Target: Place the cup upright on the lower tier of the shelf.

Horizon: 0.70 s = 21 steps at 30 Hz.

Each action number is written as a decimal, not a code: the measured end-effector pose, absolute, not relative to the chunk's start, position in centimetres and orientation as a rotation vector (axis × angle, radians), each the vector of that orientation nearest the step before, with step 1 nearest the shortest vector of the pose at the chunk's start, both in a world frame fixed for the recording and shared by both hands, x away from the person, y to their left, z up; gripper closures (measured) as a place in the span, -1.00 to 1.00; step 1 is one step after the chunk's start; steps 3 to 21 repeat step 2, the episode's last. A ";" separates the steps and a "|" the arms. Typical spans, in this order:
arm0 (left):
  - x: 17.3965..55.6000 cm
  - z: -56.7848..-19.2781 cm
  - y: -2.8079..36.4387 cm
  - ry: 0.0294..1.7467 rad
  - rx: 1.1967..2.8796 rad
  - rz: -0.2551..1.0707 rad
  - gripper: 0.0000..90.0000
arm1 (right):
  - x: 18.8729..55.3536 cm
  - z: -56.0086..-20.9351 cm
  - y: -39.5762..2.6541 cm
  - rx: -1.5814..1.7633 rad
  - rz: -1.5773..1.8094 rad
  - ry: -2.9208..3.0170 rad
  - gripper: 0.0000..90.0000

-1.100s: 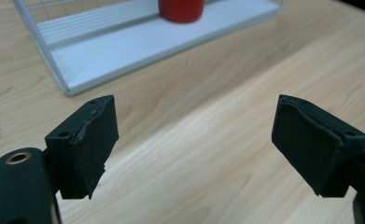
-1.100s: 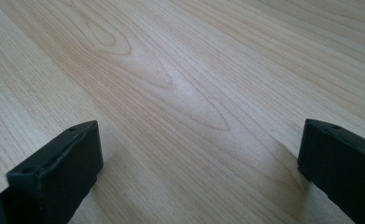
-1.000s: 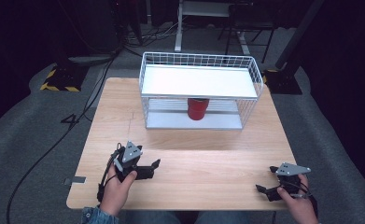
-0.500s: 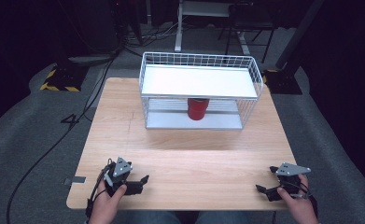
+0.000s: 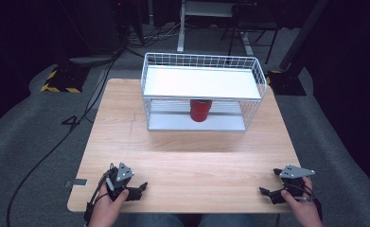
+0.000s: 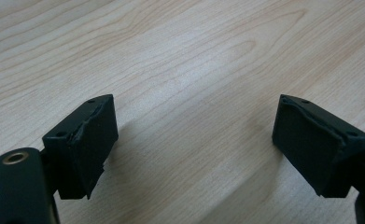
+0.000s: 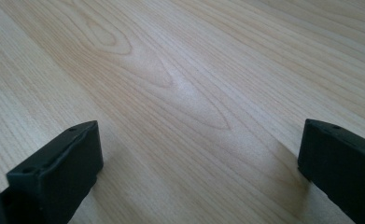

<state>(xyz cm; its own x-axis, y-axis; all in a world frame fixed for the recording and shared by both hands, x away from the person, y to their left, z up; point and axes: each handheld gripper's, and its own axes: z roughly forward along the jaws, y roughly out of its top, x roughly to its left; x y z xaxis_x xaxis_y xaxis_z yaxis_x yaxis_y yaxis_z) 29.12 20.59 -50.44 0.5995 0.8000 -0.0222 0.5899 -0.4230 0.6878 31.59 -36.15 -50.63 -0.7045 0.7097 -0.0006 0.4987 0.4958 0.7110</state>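
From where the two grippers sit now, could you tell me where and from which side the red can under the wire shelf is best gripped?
Grip the red can across its round side wall, low on the body, coming in level from the person's side of the wire shelf. It stands upright on the lower tier, and the white shelf board covers its top, so a grasp from above looks blocked. Both grippers are open.

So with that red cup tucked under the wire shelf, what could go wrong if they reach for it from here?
The red cup stands on the lower level of the white wire rack, under its upper tray, so tongs going in could knock the wires or the tray's edge. A clumsy touch might tip the cup or push it further back. The left tongs and right tongs both sit open near the table's front edge, so the reach is long.
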 end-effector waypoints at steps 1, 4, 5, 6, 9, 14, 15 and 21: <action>29.1 -50.4 20.6 1.095 2.163 0.405 -0.68 | 31.6 -50.6 -36.1 1.020 1.022 2.450 -1.00; 29.1 -50.4 20.5 1.095 2.165 0.400 -0.70 | 31.6 -50.6 -36.1 1.020 1.022 2.450 -1.00; 29.1 -50.4 20.5 1.095 2.165 0.400 -0.70 | 31.6 -50.6 -36.1 1.020 1.022 2.450 -1.00; 29.1 -50.4 20.5 1.095 2.165 0.400 -0.70 | 31.6 -50.6 -36.1 1.020 1.022 2.450 -1.00; 29.1 -50.4 20.5 1.095 2.165 0.400 -0.70 | 31.6 -50.6 -36.1 1.020 1.022 2.450 -1.00; 29.1 -50.4 20.5 1.095 2.165 0.400 -0.70 | 31.6 -50.6 -36.1 1.020 1.022 2.450 -1.00; 29.1 -50.4 20.5 1.095 2.165 0.400 -0.70 | 31.6 -50.6 -36.1 1.020 1.022 2.450 -1.00; 29.1 -50.4 20.5 1.095 2.165 0.400 -0.70 | 31.6 -50.6 -36.1 1.020 1.022 2.450 -1.00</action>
